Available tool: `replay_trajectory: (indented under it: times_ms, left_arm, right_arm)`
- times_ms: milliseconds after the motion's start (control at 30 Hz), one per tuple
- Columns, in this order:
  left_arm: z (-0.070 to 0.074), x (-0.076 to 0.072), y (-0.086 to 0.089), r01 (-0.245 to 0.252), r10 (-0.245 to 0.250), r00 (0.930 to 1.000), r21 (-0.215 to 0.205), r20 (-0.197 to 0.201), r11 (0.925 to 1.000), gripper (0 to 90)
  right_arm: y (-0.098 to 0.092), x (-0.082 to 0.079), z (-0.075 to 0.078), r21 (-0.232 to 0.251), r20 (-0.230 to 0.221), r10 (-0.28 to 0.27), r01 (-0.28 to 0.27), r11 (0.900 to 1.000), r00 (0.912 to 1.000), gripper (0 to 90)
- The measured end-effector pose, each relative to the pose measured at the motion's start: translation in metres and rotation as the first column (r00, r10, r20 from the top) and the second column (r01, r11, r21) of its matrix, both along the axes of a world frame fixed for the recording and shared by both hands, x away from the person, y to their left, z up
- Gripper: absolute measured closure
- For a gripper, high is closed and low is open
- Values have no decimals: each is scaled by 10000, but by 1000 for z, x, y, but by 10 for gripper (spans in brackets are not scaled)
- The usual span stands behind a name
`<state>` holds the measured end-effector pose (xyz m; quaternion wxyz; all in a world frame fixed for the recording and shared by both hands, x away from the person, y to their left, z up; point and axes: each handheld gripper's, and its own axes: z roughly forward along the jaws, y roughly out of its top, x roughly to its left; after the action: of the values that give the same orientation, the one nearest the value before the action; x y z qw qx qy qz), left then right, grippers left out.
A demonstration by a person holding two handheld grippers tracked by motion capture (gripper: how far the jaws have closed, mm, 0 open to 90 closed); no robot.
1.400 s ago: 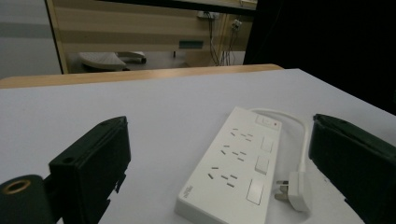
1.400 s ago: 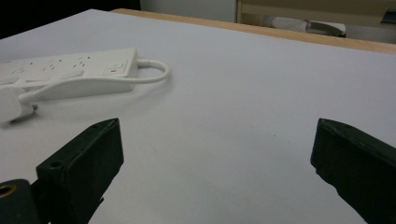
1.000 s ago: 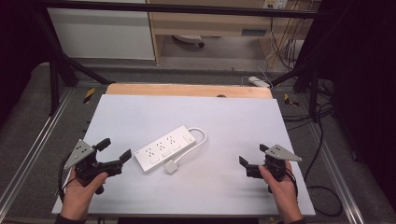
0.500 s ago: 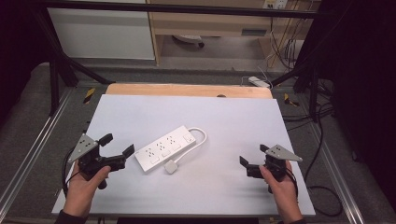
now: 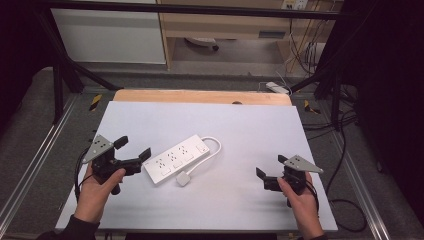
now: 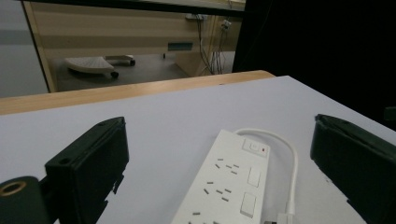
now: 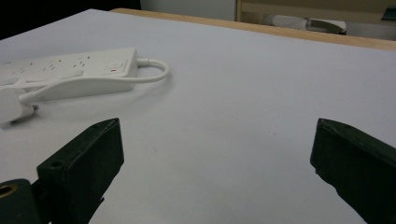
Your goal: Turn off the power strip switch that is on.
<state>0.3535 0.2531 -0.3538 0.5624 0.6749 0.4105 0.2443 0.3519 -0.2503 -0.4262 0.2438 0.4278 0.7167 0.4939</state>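
A white power strip (image 5: 177, 159) lies at an angle on the white table top (image 5: 250, 125), left of centre. Its short cable (image 5: 217, 145) loops round to a white plug (image 5: 183, 179) lying beside it. My left gripper (image 5: 134, 148) is open just left of the strip's near end, its jaws pointing at it. In the left gripper view the strip (image 6: 229, 186) runs up between the wide-apart jaws, switch at the far end. My right gripper (image 5: 270, 167) is open over bare table at the right, well apart from the strip (image 7: 70, 70) and plug (image 7: 9, 105).
A wooden strip (image 5: 200, 96) edges the table's far side. Metal frame rails (image 5: 40, 150) run along both sides, with cables (image 5: 345, 210) on the floor to the right. A white adapter (image 5: 276, 87) lies on the floor beyond the table.
My left gripper has moved right and a little forward, closing in on the power strip's near end. The right gripper has stayed where it was.
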Motion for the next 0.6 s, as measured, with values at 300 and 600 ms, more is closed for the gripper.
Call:
replay_trajectory:
  times_ms: [300,600]
  left_arm:
    - [9,7,-5,125,-125,9999,71,43,9999,45]
    - [10,17,-15,241,-241,9997,97,64,9997,46]
  right_arm:
    - [0,0,0,-29,12,22,-22,10000,10000,31]
    - [-1,-1,1,-2,24,-13,13,10000,10000,30]
